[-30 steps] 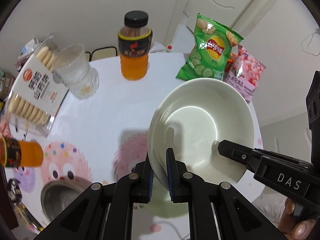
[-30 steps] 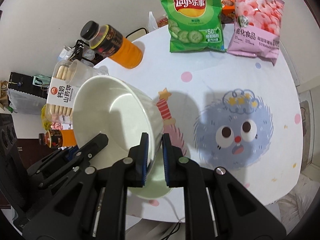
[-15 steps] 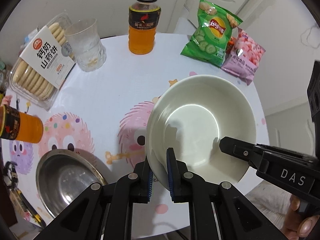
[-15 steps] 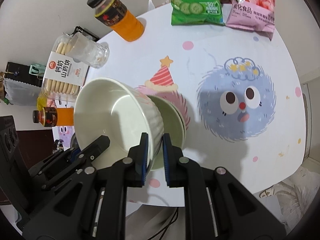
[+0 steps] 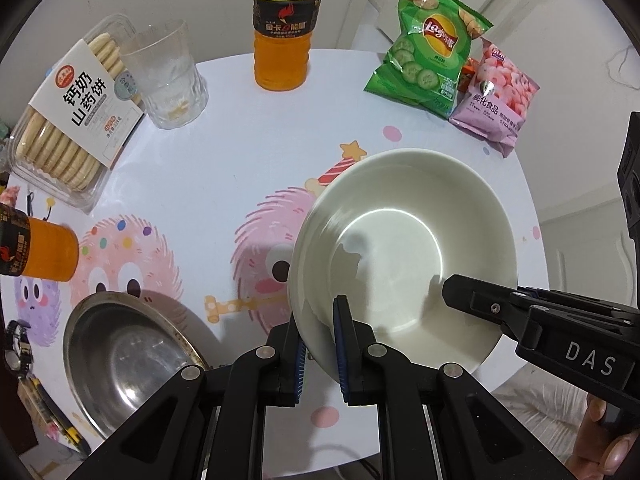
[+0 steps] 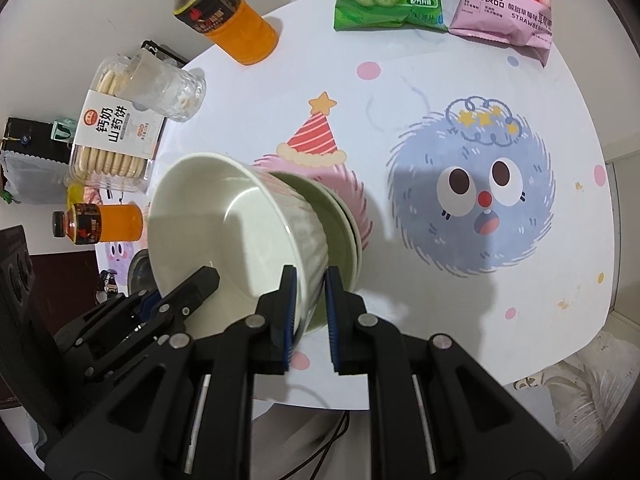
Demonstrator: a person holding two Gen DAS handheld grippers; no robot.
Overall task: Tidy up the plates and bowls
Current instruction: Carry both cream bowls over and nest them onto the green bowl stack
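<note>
A white ribbed bowl hangs tilted just above the table, held from two sides. My left gripper is shut on its left rim, one pad inside and one outside. My right gripper is shut on the opposite rim, and its black finger shows inside the bowl in the left wrist view. Directly under the white bowl sits a pale green bowl on the table, partly hidden. Whether the two touch I cannot tell. A steel bowl stands at the near left.
At the back stand an orange drink bottle, a glass, a biscuit box, a green chips bag and a pink snack bag. A second orange bottle lies at the left. The table's front edge is near.
Both grippers have carried the white bowl down and towards the near side of the table. The green bowl and the steel bowl have come into view beneath and beside it.
</note>
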